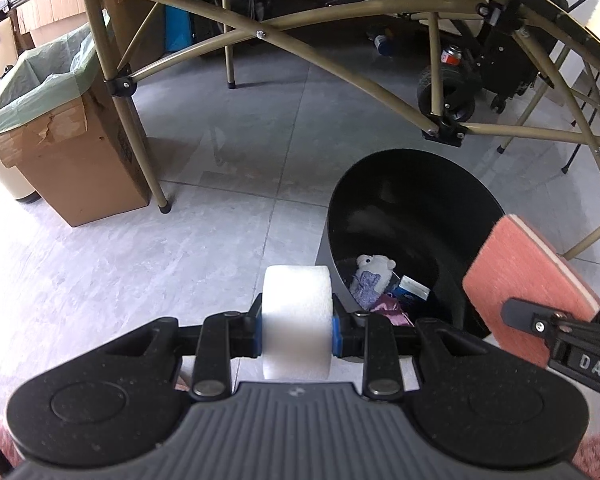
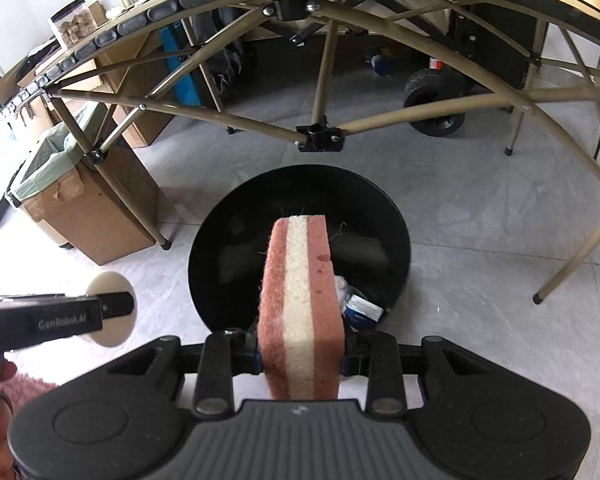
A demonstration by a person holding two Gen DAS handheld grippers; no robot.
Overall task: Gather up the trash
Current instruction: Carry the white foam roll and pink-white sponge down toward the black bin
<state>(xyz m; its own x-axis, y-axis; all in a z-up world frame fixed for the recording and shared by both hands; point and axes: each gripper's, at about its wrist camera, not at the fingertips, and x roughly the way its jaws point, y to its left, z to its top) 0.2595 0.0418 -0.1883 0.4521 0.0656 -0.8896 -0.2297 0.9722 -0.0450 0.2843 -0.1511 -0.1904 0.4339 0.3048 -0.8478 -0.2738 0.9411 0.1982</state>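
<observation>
White foam roll is sitting clamped in my left claw; my right claw, lettered "DAS", is squeezing a pink sponge above the black bin.

A cardboard box lined with a pale green bag stands on the grey tiled floor beside a folding desk's tan leg. A black wheel sits farther back under the desk frame.
</observation>
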